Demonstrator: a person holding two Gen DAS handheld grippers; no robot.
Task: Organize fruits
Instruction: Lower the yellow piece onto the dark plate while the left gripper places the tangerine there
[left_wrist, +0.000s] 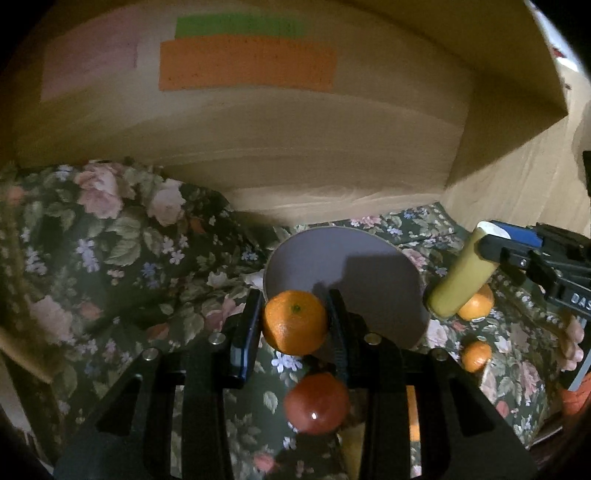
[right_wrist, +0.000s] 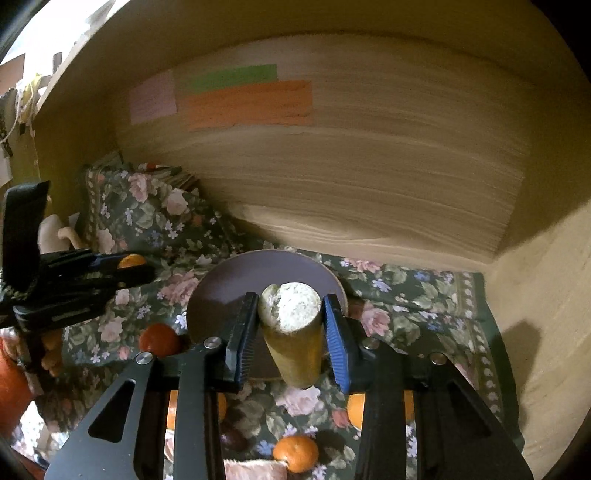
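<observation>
Only right wrist view shows banana's (right_wrist: 291, 332) cut end.

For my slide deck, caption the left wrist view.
Left gripper holds an orange at the plate rim; right gripper brings a banana piece.

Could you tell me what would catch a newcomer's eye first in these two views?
Probably the bright orange clamped in the left gripper, held just over the near rim of the grey plate. Next, the yellow-green banana piece gripped by the right gripper, its pale cut end facing the camera above the same plate. More oranges and a red fruit lie on the floral cloth.
</observation>
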